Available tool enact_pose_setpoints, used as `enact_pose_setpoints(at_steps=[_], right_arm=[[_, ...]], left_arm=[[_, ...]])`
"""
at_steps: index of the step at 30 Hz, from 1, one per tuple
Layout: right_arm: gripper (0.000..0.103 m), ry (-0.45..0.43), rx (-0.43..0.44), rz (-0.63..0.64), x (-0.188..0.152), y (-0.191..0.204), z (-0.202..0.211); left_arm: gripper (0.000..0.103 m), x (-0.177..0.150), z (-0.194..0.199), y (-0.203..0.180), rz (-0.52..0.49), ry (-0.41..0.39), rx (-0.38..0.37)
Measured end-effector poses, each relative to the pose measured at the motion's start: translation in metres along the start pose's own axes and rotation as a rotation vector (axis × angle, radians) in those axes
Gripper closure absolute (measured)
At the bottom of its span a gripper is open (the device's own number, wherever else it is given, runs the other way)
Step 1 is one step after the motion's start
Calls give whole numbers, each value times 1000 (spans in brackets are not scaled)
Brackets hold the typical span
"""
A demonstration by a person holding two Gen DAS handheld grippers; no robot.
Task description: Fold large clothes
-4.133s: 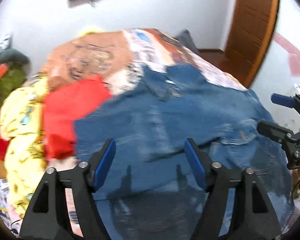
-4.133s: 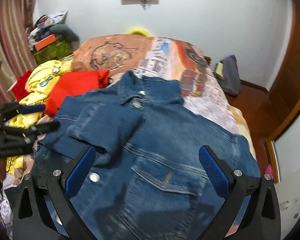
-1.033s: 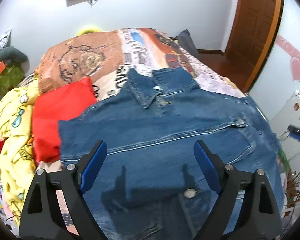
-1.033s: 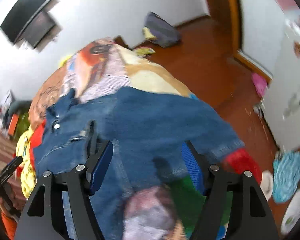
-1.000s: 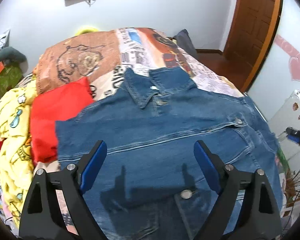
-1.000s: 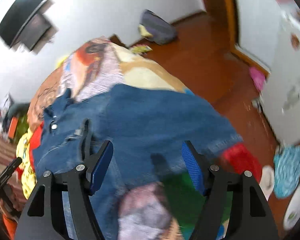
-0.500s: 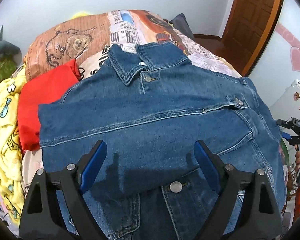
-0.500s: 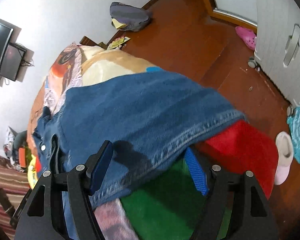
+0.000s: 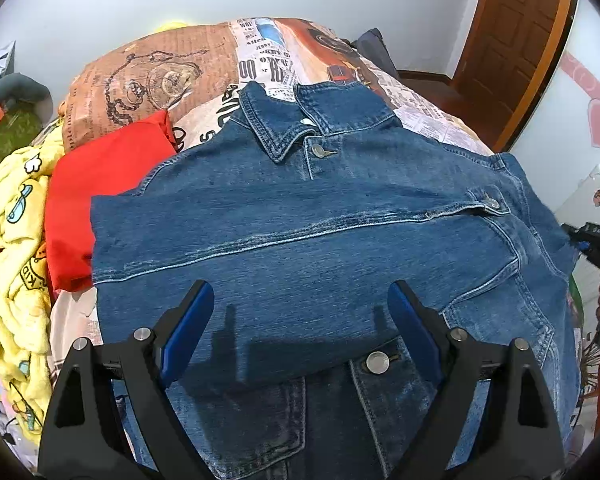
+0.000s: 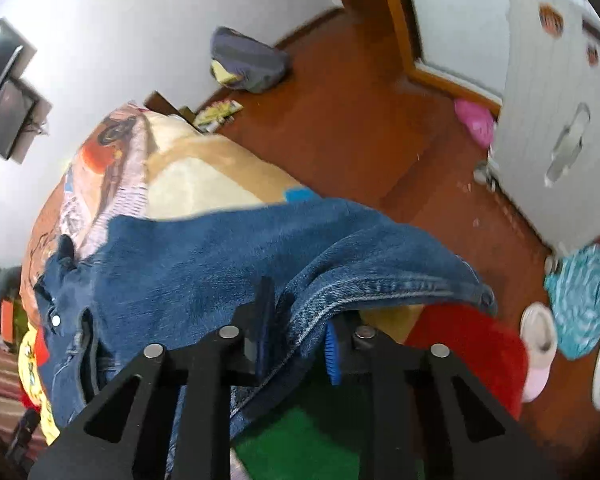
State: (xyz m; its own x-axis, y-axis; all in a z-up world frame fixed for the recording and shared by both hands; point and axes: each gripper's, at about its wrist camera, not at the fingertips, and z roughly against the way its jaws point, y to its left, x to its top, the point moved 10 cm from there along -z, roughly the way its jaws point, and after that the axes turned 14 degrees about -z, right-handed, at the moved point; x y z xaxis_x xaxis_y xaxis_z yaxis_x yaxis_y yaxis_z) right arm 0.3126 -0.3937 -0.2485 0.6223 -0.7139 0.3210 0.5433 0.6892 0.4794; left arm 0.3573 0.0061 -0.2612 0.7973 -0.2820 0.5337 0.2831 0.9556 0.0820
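Presently we record the denim jacket (image 9: pixel 300 232) lying front-up across the bed (image 9: pixel 172 76), collar toward the far wall, one sleeve folded across the chest. Our left gripper (image 9: pixel 300 316) hangs above the lower front with its blue-padded jaws spread wide, holding nothing. Our right gripper (image 10: pixel 296 336) has its jaws drawn close together on a fold of the jacket's edge (image 10: pixel 340 296) at the right side of the bed, over the wooden floor (image 10: pixel 360 128). A red garment (image 9: pixel 100 188) and a yellow printed cloth (image 9: pixel 12 240) lie just beside the jacket's left side.
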Motion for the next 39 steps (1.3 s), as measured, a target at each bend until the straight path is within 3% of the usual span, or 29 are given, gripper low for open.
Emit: enact_pose_setpoints(at_steps=[4, 9, 13, 18, 25, 29, 34, 39], right_arm=[[87, -96, 64, 110, 11, 47, 45], [91, -134, 209, 242, 2, 126, 88], [91, -107, 316, 370, -40, 189, 105], [91, -3, 370, 479, -100, 231, 85], [91, 223, 281, 579, -181, 227, 8], [91, 283, 222, 622, -206, 218, -11], [87, 317, 214, 634, -210, 210, -7], [69, 343, 219, 666, -210, 202, 8]], left_arm=[[14, 2, 7, 2, 7, -20, -4], [14, 3, 20, 6, 9, -56, -6], [14, 1, 32, 10, 4, -78, 5], [14, -6, 44, 18, 6, -94, 16], [14, -23, 51, 32, 25, -89, 27], [14, -31, 48, 33, 28, -70, 26], [14, -28, 44, 21, 1, -58, 11], [14, -3, 51, -6, -65, -87, -5]])
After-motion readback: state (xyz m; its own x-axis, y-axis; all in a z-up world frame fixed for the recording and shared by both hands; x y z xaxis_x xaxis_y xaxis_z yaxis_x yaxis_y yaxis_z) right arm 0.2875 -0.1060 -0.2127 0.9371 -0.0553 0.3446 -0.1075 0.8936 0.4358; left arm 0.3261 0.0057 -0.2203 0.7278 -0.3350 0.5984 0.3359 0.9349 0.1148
